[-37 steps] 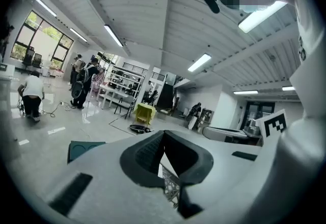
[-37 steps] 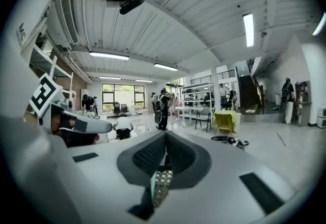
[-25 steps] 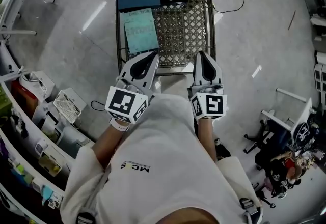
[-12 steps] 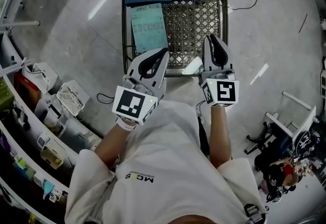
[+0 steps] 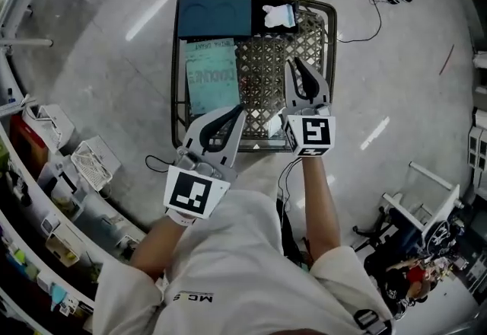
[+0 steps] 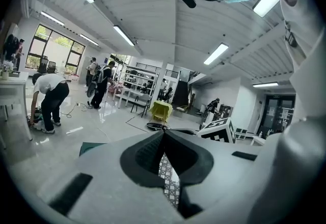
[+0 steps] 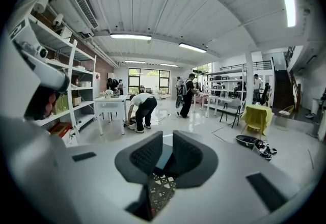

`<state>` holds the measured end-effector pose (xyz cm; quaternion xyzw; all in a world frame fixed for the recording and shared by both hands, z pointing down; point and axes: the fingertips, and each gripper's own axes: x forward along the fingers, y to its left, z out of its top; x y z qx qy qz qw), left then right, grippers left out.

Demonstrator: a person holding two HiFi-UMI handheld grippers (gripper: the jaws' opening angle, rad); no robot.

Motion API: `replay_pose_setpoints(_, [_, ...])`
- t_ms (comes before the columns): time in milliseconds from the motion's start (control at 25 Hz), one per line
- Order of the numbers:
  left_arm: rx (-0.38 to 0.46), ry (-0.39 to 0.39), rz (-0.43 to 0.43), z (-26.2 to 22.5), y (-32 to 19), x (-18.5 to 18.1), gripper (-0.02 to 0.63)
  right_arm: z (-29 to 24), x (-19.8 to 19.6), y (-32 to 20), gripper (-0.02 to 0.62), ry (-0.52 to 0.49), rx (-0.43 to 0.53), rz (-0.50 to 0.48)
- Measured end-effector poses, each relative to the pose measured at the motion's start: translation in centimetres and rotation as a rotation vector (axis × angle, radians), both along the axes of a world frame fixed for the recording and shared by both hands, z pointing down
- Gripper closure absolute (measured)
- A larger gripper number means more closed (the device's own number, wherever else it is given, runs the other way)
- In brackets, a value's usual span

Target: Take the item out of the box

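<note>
on the grey floor ahead, a wire basket [image 5: 332, 59] holds a dark blue tray [image 5: 213, 16] far left, a green packet [image 5: 211, 76] nearer, and a small white item [image 5: 278, 15] far right. all lie inside and neither gripper holds any. left gripper [image 5: 237, 109] hangs at the near rim, jaws pressed together; right gripper [image 5: 293, 63], over the mesh, has just been opening, slightly spread and empty. gripping and lifting out look left.

Dark wire basket [image 5: 262, 59] with a diamond-lattice mesh, on a glossy pale grey floor [image 5: 114, 59]. Inside it are a navy pad [image 5: 214, 15] at eleven o'clock, a white item [image 5: 278, 15] at one o'clock and a teal printed sheet [image 5: 211, 76] at nine o'clock. The left gripper [image 5: 239, 110] is pale grey, and its cube [image 5: 190, 198] has black-and-white squares.
</note>
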<state>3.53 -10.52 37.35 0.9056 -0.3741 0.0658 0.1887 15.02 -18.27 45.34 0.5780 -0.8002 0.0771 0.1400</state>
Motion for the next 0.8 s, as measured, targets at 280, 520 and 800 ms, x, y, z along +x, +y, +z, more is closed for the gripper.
replay_pose_setpoints(280, [-0.045,-0.019,-0.010,3.1,-2.1,1.4,0.581,4.9,0.6,-5.1,0.531,0.045,-0.070,-0.035])
replay_pose_setpoints(520, [-0.089,-0.032,-0.018,5.4,-3.8,2.1,0.581,10.3,1.3,-9.8,0.529,0.088,-0.144,-0.061])
replay_pose_setpoints(800, [-0.142,-0.052,-0.023,8.4,-5.2,2.8,0.581,17.6,2.3,-13.3,0.510,0.125,-0.342,-0.065])
